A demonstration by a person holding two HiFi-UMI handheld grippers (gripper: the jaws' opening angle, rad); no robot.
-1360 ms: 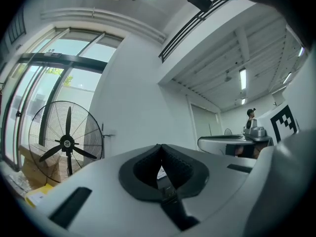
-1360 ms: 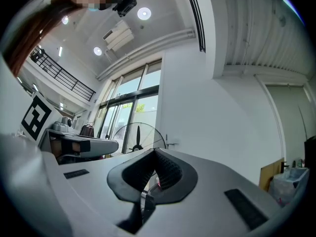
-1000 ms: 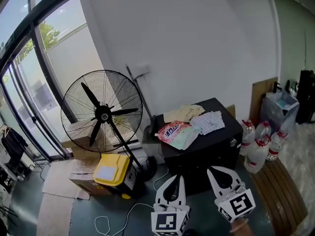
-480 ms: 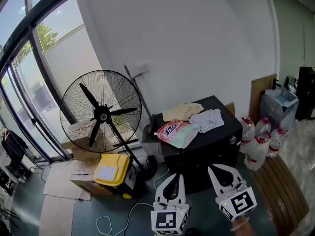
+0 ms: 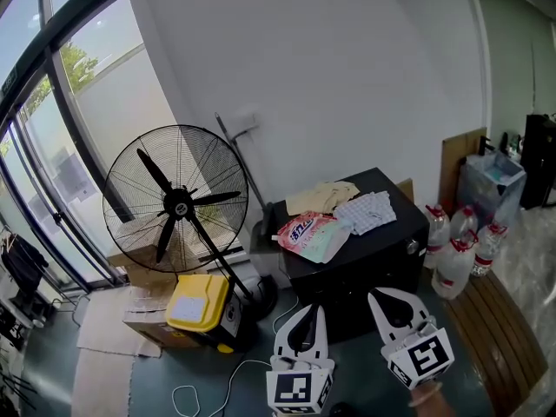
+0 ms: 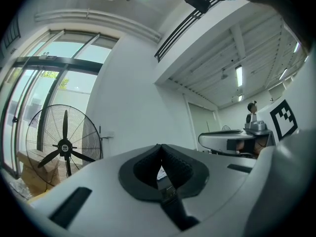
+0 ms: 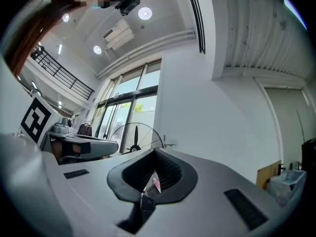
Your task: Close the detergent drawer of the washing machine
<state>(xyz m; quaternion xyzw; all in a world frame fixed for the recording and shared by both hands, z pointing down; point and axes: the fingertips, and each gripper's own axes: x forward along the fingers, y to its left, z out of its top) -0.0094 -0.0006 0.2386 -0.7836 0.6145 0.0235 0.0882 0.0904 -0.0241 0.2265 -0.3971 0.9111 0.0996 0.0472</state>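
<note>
Since the earlier frame our view has drifted a little, so the fan sits slightly further left, while both grippers have kept their place at the bottom edge.

At far left, tall glass panes point(image 5: 39, 137) run in dark curved frames. Flattened brown cardboard point(image 5: 102, 324) lies on the floor below them. The pedestal fan point(image 5: 176, 202) has a round black wire cage and three black blades on a slanted pole. Just beside its base is a boxy container with a glossy yellow lid point(image 5: 196, 305).

The left gripper point(image 5: 318, 311) has smooth white plastic shells. Its ribbed dark pads meet at the tips, with nothing between them.

Behind it stands a black cabinet point(image 5: 369, 272) with a flat top. On that top lie a pink printed pouch point(image 5: 309, 233), a crumpled beige cloth point(image 5: 323, 198) and a checked cloth point(image 5: 367, 215).

The right gripper point(image 5: 373, 299) is likewise closed tip to tip and empty. Clear plastic bottles point(image 5: 455, 263) with red caps cluster at right, beside the wooden slats point(image 5: 486, 337).

We cannot make out the washing machine or its detergent drawer in any view.
</note>
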